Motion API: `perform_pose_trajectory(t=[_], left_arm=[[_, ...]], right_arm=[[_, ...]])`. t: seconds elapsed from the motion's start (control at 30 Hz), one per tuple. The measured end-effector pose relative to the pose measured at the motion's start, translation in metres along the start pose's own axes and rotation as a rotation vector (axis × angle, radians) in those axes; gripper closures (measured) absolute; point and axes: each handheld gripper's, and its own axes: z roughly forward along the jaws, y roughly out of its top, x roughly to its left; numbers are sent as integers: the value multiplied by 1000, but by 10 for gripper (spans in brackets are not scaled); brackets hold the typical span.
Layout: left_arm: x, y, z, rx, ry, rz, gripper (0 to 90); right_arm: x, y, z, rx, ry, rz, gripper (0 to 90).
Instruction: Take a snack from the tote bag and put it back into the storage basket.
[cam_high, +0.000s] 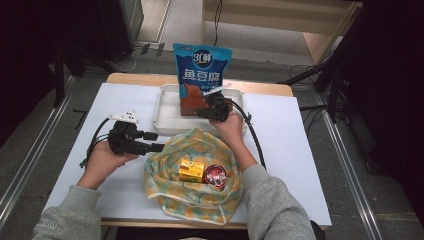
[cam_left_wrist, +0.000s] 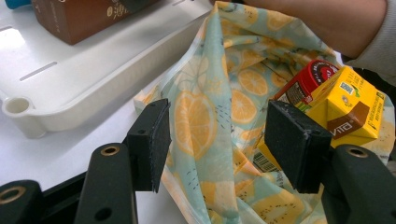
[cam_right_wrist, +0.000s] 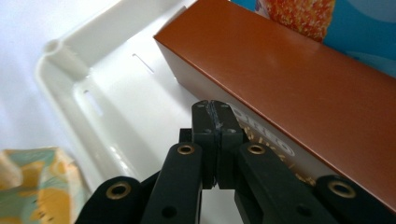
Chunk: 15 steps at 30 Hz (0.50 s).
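Note:
A cloth bag (cam_high: 170, 192) with an orange-slice print lies open at the table's front centre; inside are a yellow drink carton (cam_high: 191, 170) and a red can (cam_high: 215, 175). My left gripper (cam_high: 154, 141) stands open at the bag's left rim. In the left gripper view the fabric (cam_left_wrist: 205, 116) hangs loose between the spread jaws of the left gripper (cam_left_wrist: 219, 140), with the carton (cam_left_wrist: 350, 107) and can (cam_left_wrist: 313, 79) beyond. My right gripper (cam_high: 204, 111) reaches into a white tray (cam_high: 167, 120), shut and empty, its tips (cam_right_wrist: 215, 116) against a brown box (cam_right_wrist: 299, 93).
A blue snack bag (cam_high: 202, 65) stands upright behind the brown box (cam_high: 190, 106) at the tray's far edge. A white sheet (cam_high: 290, 150) covers the table, bare on the left and right sides. The right forearm crosses over the bag's far right part.

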Motion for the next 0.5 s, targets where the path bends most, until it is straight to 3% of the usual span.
perform_pose_trajectory(t=[0.17, 0.27, 0.43, 0.5], left_arm=[[1, 0, -1, 4, 1, -7, 409], [1, 0, -1, 8, -5, -8, 406], [1, 0, 0, 19, -9, -13, 404], [1, 0, 0, 22, -9, -13, 403]], right_arm=[[3, -2, -15, -8, 20, -7, 835], [3, -5, -24, 0, 49, 11, 744], [4, -15, -39, -32, 55, -12, 674], [4, -18, -44, -43, 67, 1, 654]])
